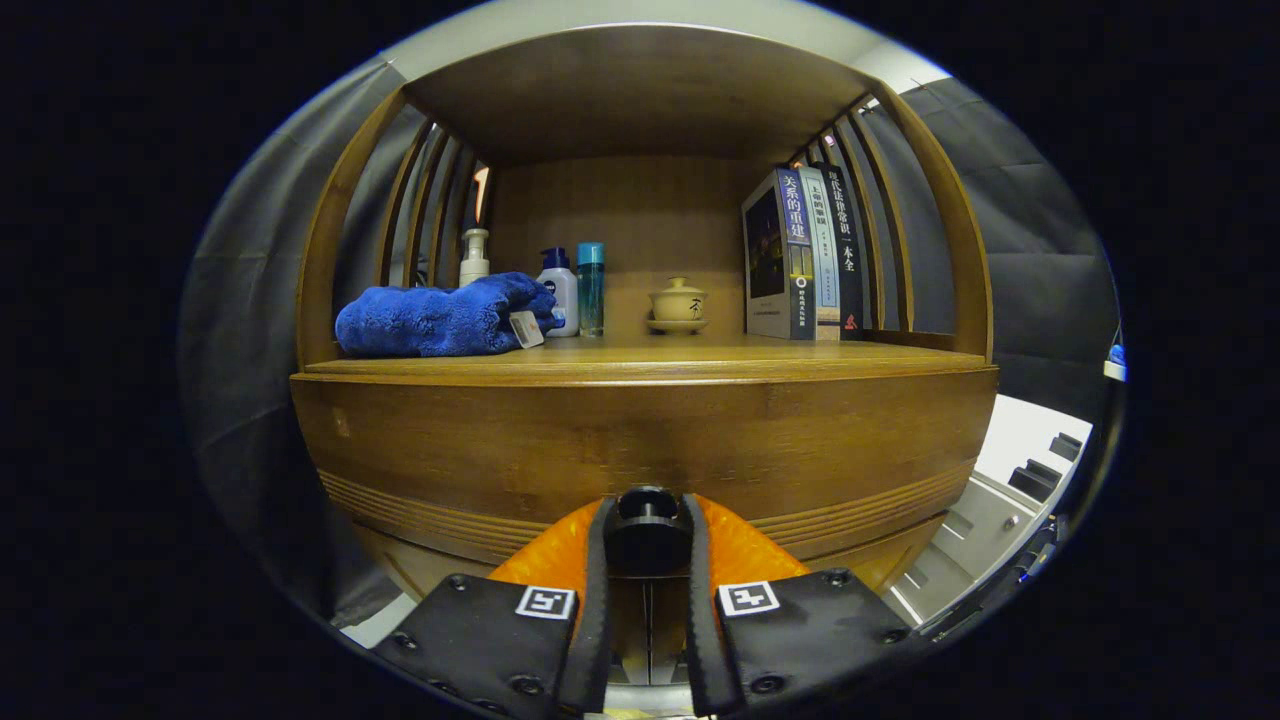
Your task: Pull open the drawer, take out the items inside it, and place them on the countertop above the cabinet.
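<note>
Fingers (648,545) you hold pinch the round dark knob (647,508) of the closed, smooth wooden drawer (640,440), its long axis sideways under the bench (640,362); fluffy blue towel (440,318) above.

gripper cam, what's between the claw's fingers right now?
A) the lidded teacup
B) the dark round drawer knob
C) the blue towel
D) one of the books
B: the claw has its two fingers closed on either side of the dark round drawer knob on the wooden drawer front; the blue towel, lidded teacup and books all sit beyond it on the countertop.
</note>
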Tool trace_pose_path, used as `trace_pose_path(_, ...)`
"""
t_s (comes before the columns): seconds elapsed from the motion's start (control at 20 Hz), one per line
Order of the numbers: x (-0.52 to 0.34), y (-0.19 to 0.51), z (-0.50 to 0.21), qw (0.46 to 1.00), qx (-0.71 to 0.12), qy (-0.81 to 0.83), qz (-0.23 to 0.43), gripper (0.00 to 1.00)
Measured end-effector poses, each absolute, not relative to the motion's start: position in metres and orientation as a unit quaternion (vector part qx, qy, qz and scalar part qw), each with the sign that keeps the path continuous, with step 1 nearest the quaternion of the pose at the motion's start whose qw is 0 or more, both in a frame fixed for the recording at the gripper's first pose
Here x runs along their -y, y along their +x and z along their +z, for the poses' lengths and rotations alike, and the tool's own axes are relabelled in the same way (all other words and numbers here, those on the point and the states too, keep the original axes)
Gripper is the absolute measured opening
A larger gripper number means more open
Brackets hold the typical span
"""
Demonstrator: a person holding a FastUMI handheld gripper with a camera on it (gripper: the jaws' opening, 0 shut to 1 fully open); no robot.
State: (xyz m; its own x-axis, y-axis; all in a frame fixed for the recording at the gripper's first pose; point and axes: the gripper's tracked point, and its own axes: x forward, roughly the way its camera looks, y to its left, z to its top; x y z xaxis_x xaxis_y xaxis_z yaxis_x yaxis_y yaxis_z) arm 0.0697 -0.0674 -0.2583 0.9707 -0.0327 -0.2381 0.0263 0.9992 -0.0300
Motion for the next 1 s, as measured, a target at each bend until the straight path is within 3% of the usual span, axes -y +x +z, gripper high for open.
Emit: trace_pose_path(1.0,0.067,-0.013,-0.249,0.991,-0.133,-0.006,-0.006,0.39)
